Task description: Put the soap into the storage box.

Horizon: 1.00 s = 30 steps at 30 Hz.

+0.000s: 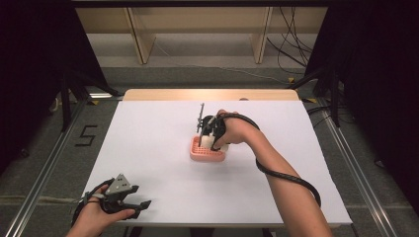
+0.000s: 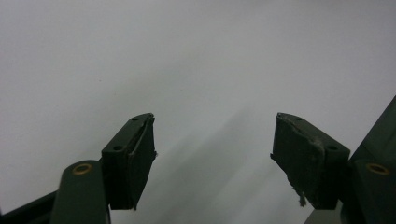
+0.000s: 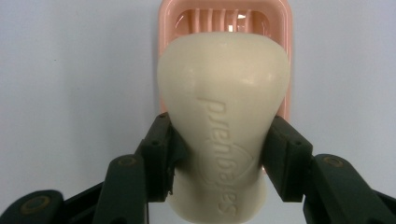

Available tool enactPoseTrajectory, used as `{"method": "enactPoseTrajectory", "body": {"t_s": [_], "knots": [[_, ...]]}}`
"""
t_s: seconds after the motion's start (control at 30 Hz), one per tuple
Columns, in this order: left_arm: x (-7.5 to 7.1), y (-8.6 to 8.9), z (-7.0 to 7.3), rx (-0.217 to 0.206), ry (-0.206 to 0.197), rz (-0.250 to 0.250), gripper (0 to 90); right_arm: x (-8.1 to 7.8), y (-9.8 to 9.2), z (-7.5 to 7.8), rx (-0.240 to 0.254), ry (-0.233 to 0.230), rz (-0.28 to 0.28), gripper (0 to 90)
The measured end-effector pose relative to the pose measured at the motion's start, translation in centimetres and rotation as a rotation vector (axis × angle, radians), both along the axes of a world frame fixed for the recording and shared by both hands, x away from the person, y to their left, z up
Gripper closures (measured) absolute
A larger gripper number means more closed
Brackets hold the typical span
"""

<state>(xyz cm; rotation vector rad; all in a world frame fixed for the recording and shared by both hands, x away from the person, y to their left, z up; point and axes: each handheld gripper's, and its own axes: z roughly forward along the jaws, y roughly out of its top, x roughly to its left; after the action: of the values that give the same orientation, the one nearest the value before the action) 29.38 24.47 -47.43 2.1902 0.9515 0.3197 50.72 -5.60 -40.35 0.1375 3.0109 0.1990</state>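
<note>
A person's right hand (image 1: 236, 131) holds the right gripper (image 1: 216, 140) over a small pink slatted plastic soap dish (image 1: 205, 154) that sits near the middle of a white-topped table (image 1: 148, 148), with the gripper pointing down at the dish. In the right gripper view, the two black jaws are clamped against the narrow waist of a cream-coloured, waisted bar of soap (image 3: 224, 116) with raised lettering on its face; the pads press on both of its sides, so the bar is firmly held. The bar's broad far end overlaps the dish (image 3: 280, 28), whose pink rim and slats show beyond it and along its sides; whether the soap touches the dish or hangs just above it cannot be told. A thick black cable (image 1: 286, 177) loops from the right gripper around the wrist and trails beside the forearm toward the table's near edge. At the table's near left corner, well apart from the dish, the person's left hand (image 1: 94, 217) holds the left gripper (image 1: 141, 207), topped by a grey three-cornered plate (image 1: 120, 184). In the left gripper view its jaws stand wide apart with nothing between them, over bare white tabletop (image 2: 196, 56). Beyond the table's far edge, a pale wooden frame (image 1: 197, 29) and loose dark cables (image 1: 291, 49) rest on the grey floor.
</note>
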Motion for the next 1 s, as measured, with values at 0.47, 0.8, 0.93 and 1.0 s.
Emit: {"method": "enactPoseTrajectory", "body": {"t_s": [0.47, 0.8, 0.93, 1.0], "knots": [[0.0, 0.0, 0.1, 0.004, 0.001, 0.001, 29.5, 0.3, 0.6, -0.4, 0.019, -0.009, 0.007, 50.6], [0.2, 0.2, 0.2, 0.032, -0.032, -0.030, 29.5, 0.0, 0.9, -0.7, 0.007, 0.014, -0.062, 50.6], [0.1, 0.2, 0.3, 0.036, -0.013, -0.036, 29.6, 0.1, 1.1, -0.9, 0.014, 0.026, -0.059, 50.6], [0.1, 0.2, 0.2, 0.023, -0.018, -0.025, 29.6, 0.6, 1.0, -1.1, 0.018, -0.005, 0.025, 50.6]]}}
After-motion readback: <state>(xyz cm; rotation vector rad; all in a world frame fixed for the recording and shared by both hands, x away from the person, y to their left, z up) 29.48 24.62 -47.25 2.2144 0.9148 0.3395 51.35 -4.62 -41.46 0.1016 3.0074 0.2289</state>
